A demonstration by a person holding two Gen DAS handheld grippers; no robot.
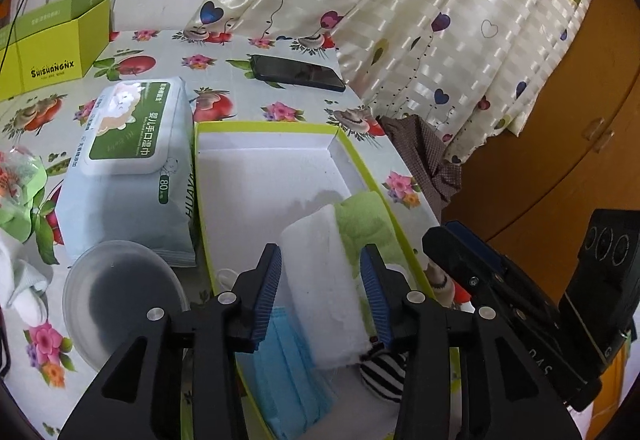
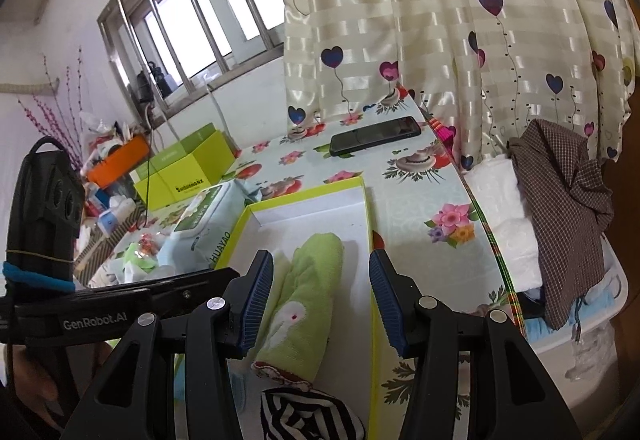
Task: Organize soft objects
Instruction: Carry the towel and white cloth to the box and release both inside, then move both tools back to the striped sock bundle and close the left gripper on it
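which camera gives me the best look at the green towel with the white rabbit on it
The right wrist view. There the green towel lies almost fully exposed in the yellow-rimmed box, rabbit patch showing. In the left wrist view only a strip of it shows, beside the white folded cloth that hides the rest.

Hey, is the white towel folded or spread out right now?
Folded. The white towel lies as a thick compact block inside the box, beside the green towel, not laid flat.
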